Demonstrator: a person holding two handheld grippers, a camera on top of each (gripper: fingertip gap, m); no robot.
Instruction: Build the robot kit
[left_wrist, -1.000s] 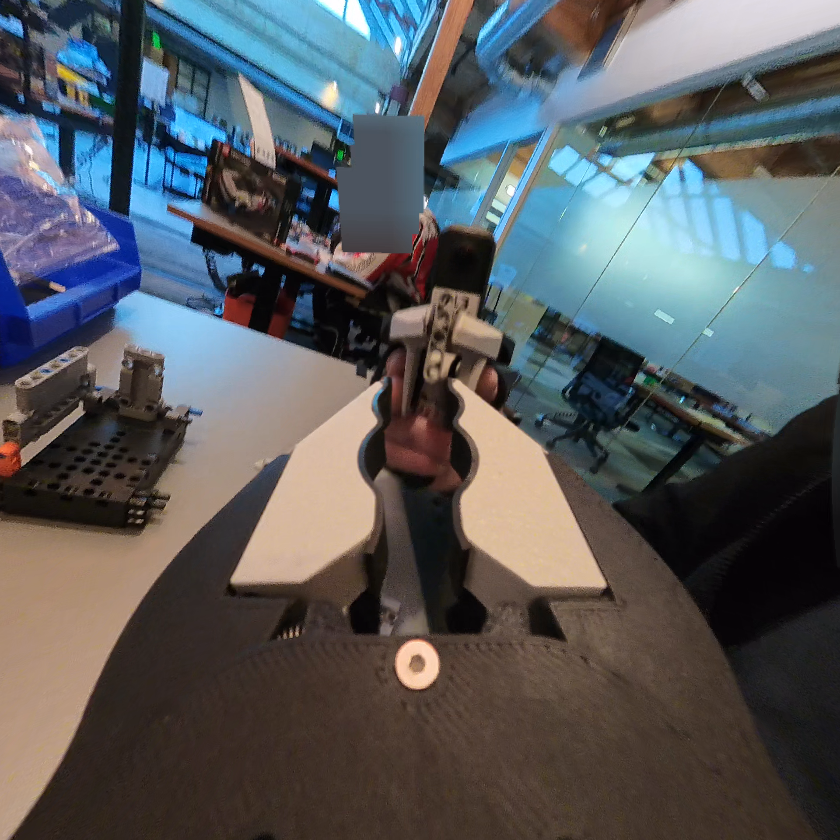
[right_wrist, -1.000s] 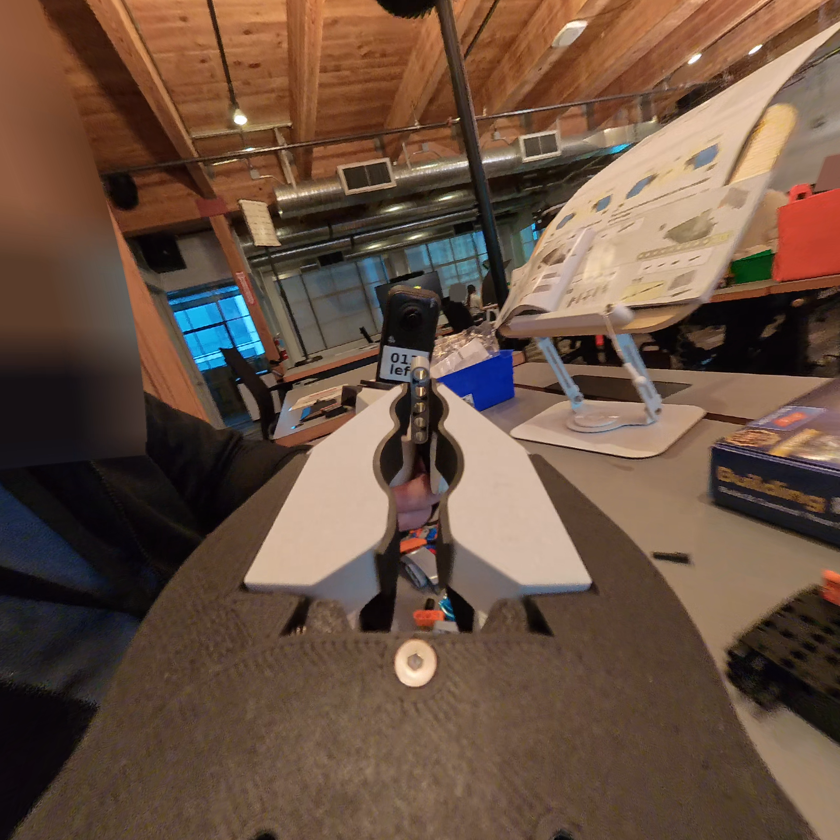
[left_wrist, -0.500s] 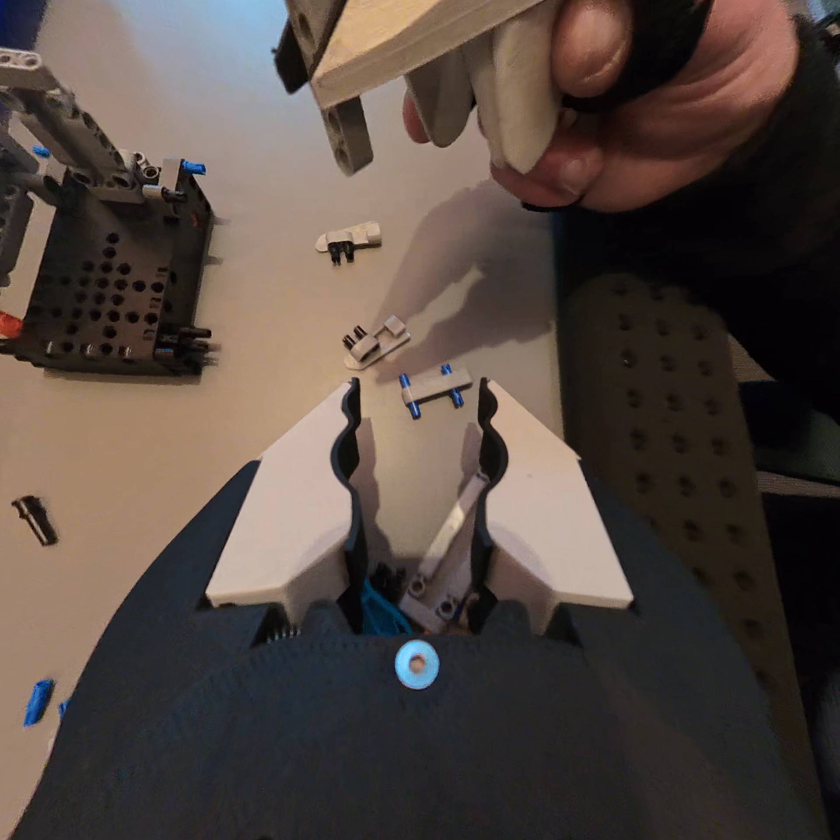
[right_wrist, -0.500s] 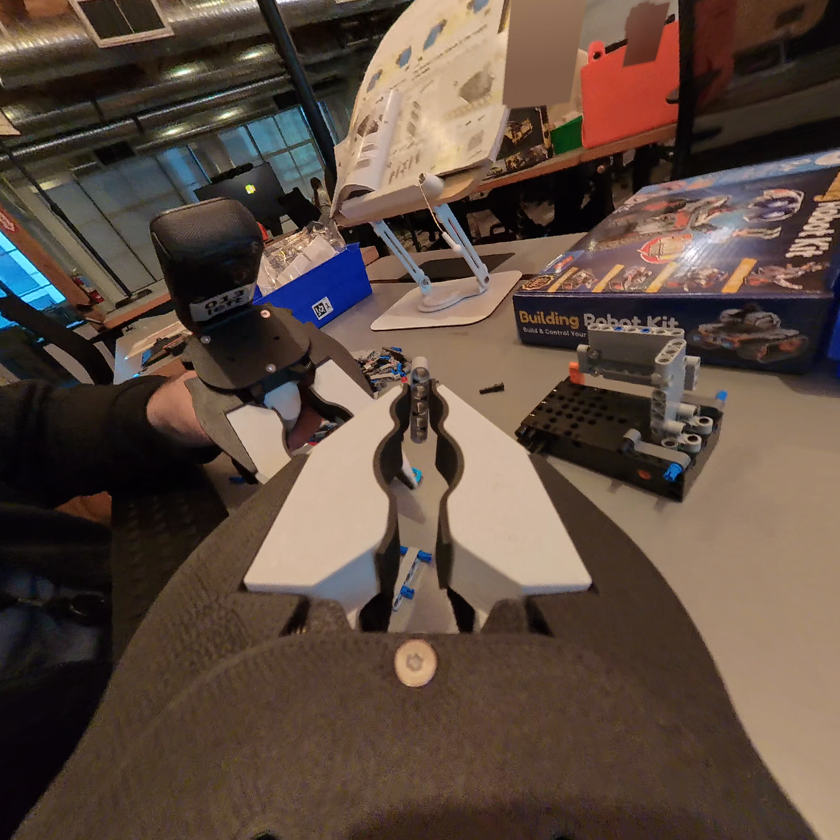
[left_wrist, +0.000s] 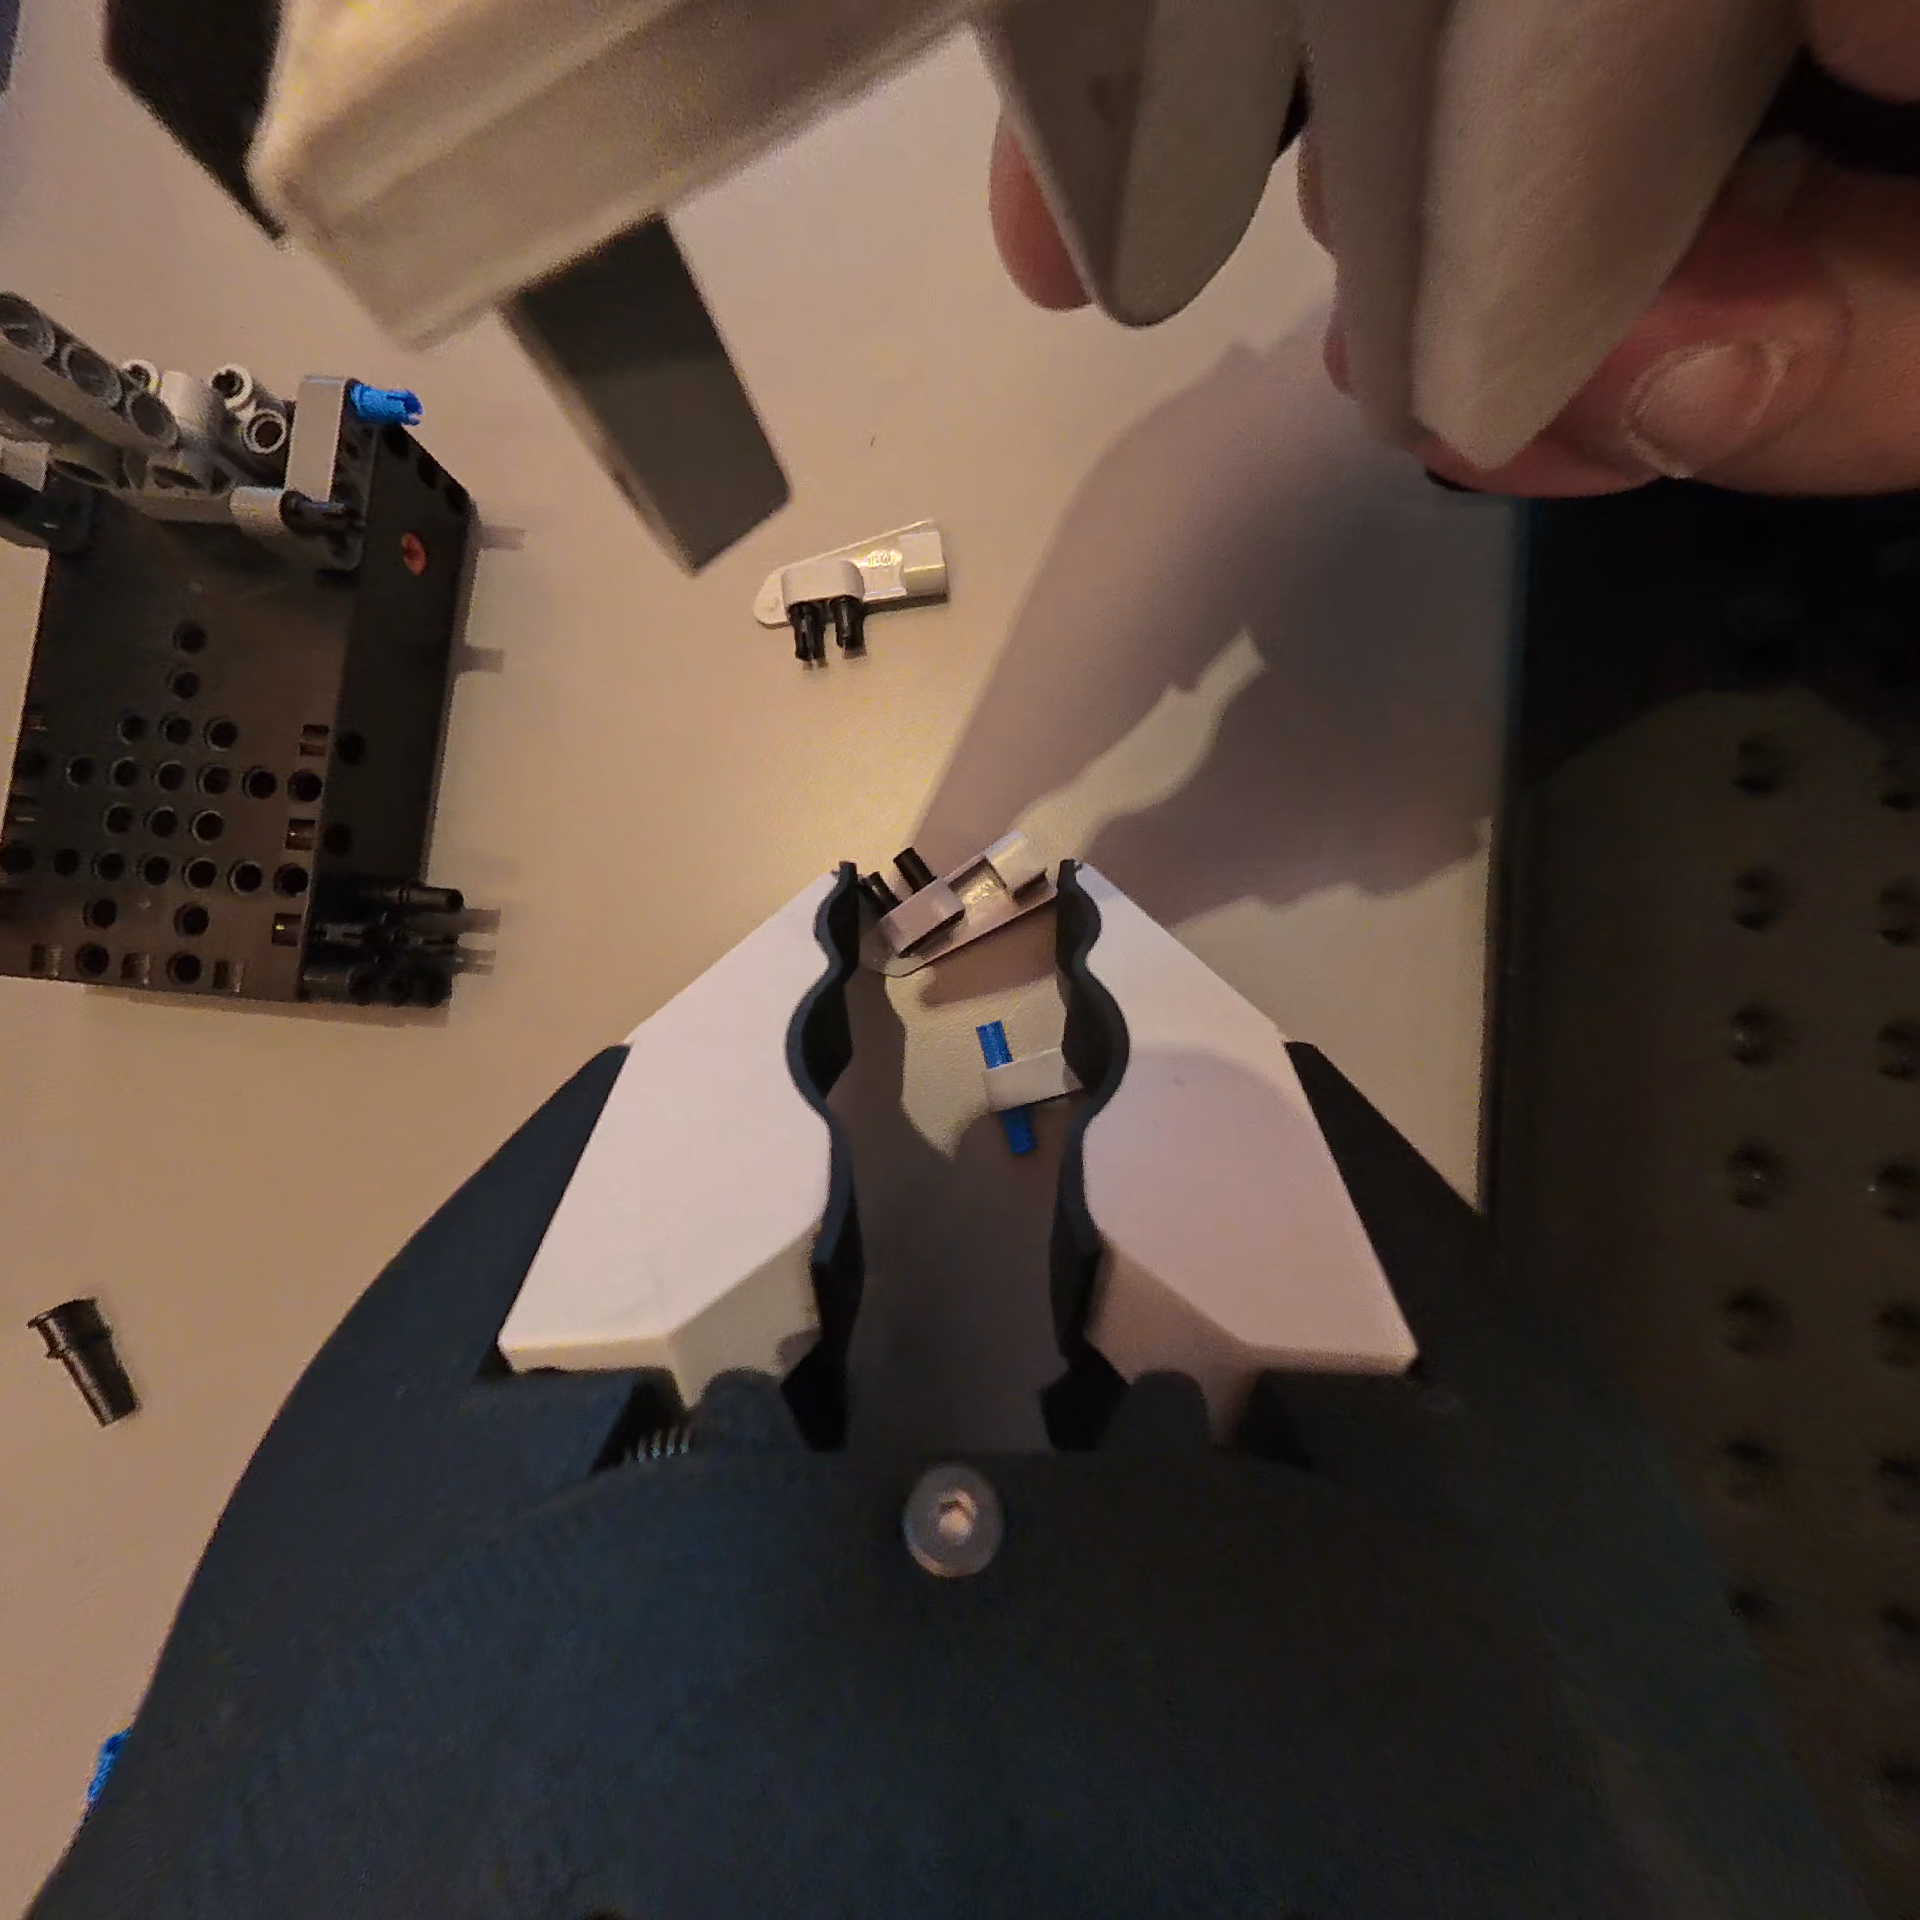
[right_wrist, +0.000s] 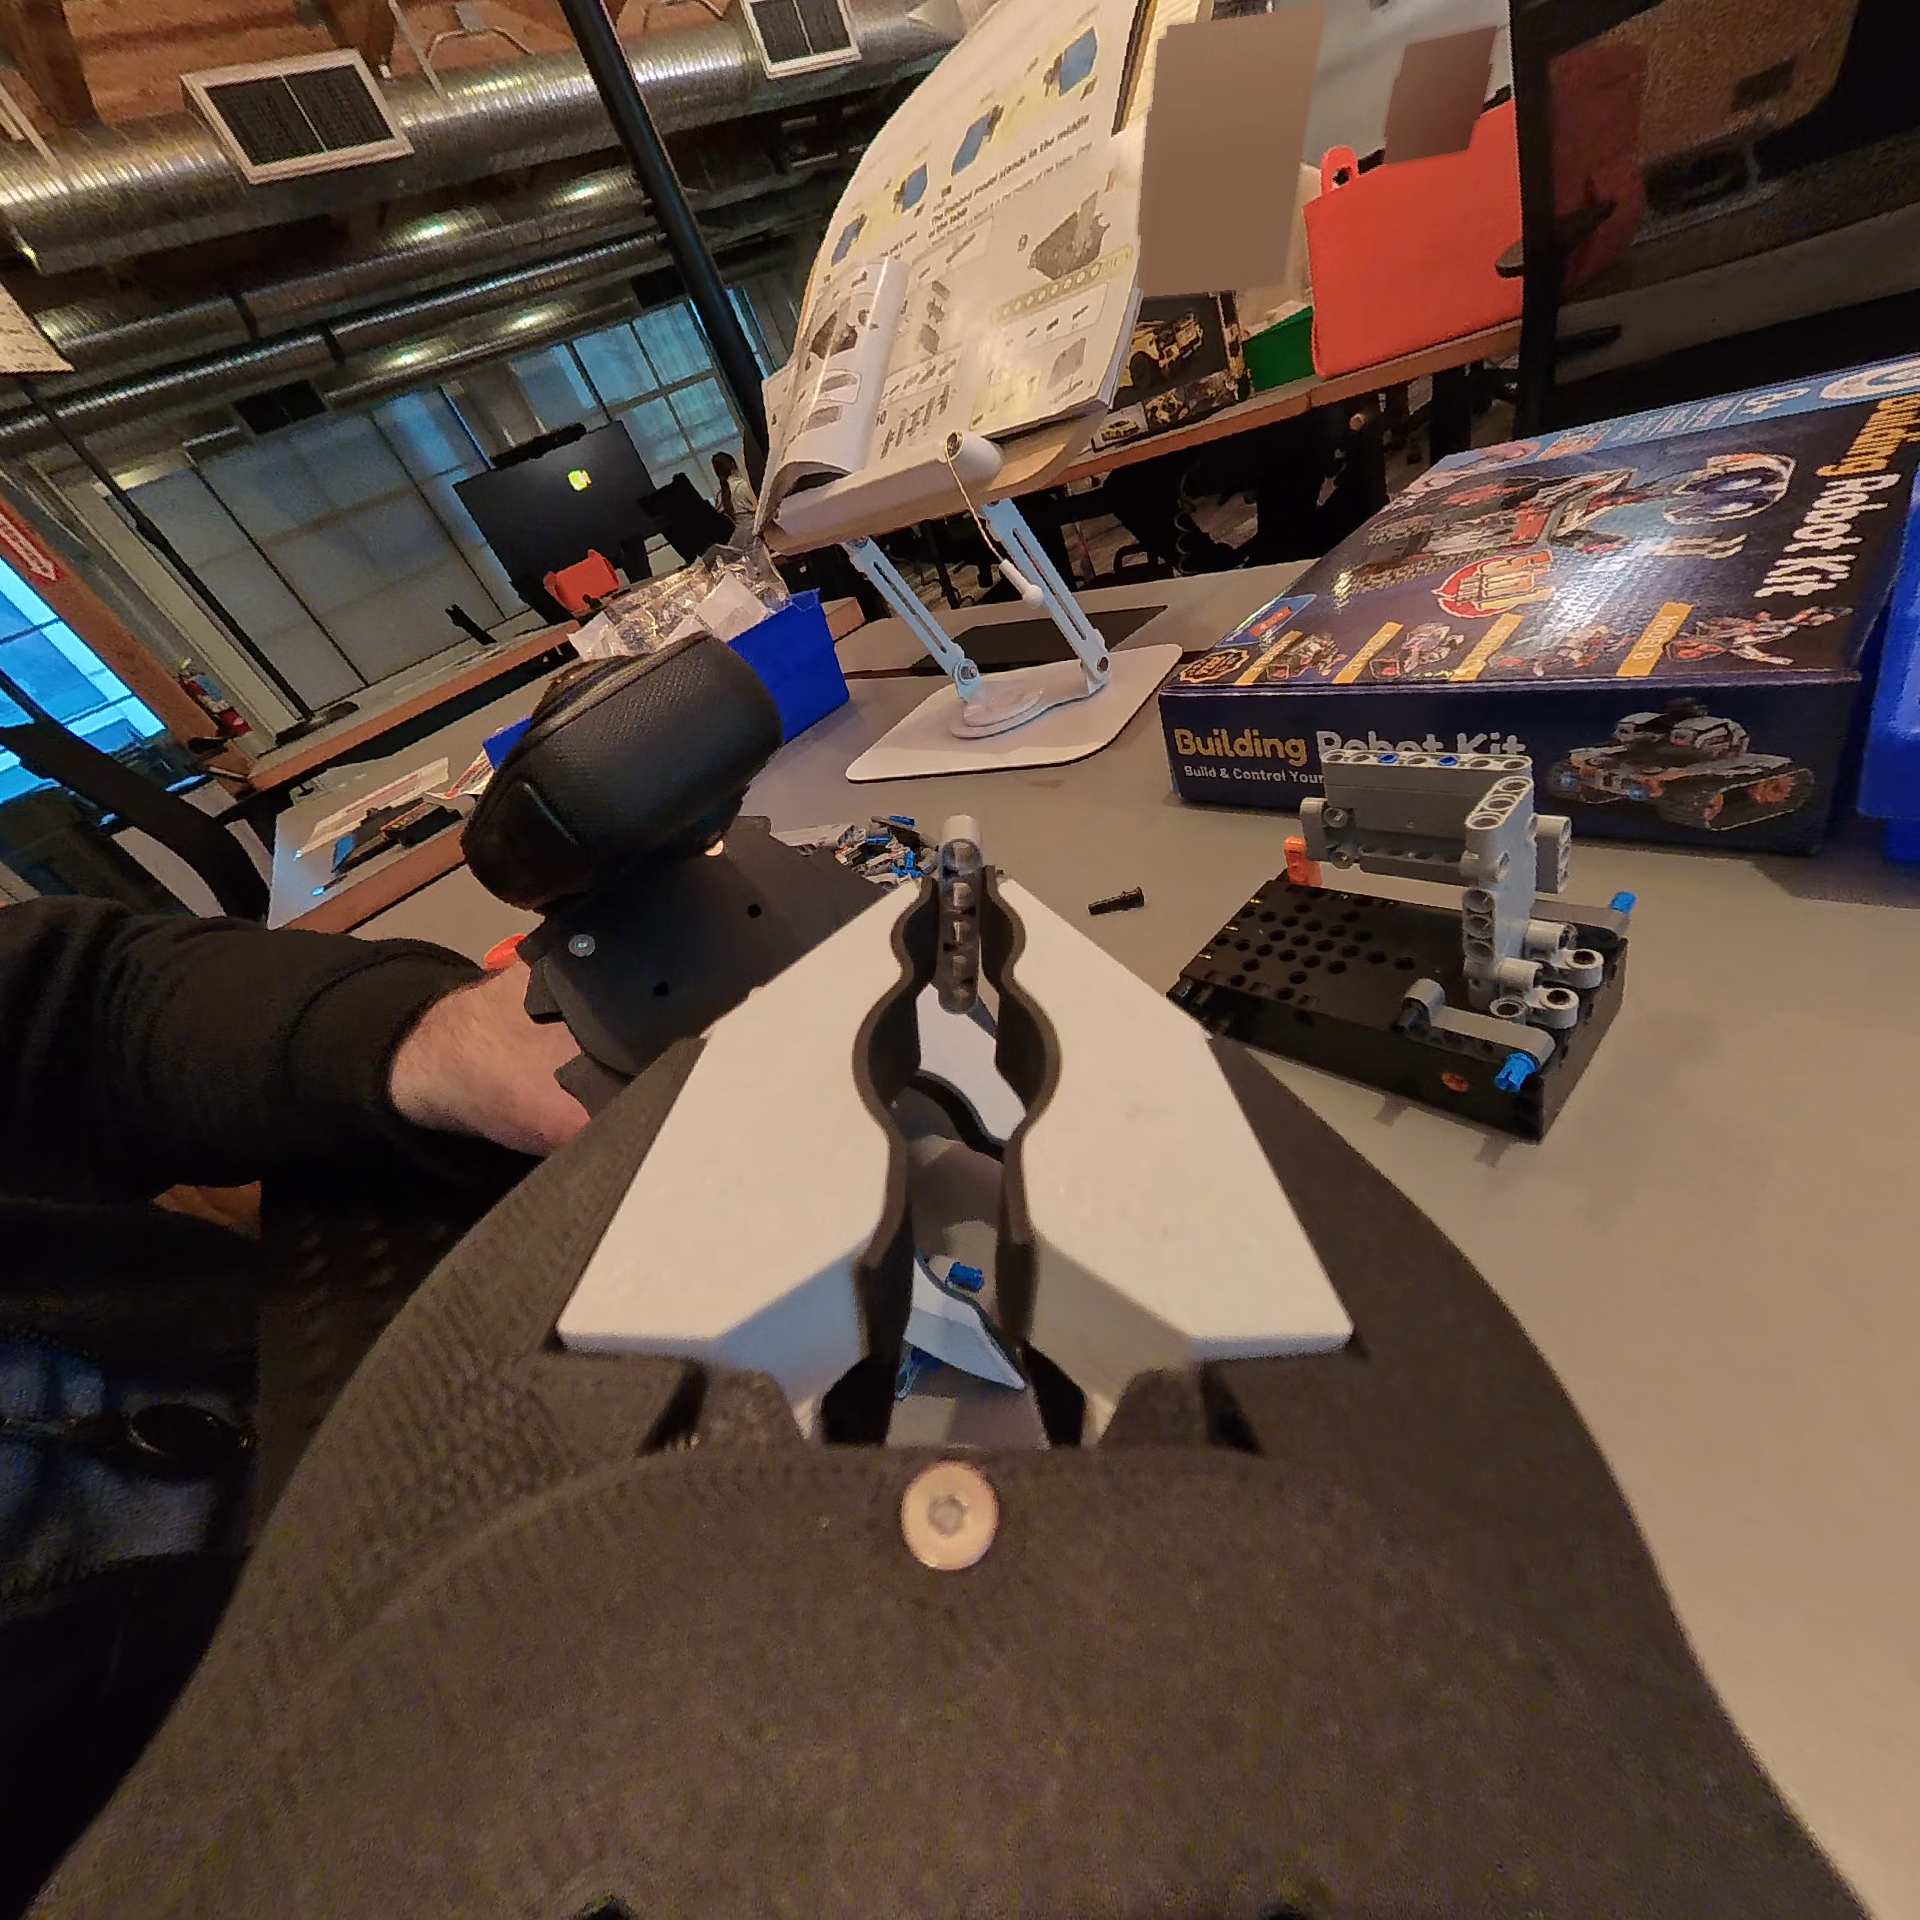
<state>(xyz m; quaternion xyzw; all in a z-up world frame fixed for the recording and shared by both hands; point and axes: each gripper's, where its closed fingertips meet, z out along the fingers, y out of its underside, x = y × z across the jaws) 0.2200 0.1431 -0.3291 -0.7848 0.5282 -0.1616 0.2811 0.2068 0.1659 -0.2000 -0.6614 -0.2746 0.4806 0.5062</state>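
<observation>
workshop | exposed ducts (right_wrist: 436, 197) | kit box (right_wrist: 1558, 665) | worktables (right_wrist: 1714, 1195)

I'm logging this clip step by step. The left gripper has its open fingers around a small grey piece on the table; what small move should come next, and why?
Probably close the left gripper. Its jaws stand open on either side of the small grey piece with black pins, which lies on the table right at the fingertips. The right gripper is already shut on a grey beam, so it looks occupied.

- Two grippers (left_wrist: 954, 883) (right_wrist: 958, 868)
- One black perforated base assembly (left_wrist: 197, 790)
- Three small grey connector pieces (left_wrist: 862, 582)
- One loose black pin (left_wrist: 83, 1356)
- One kit box (right_wrist: 1558, 644)
- One booklet stand (right_wrist: 997, 707)
</observation>
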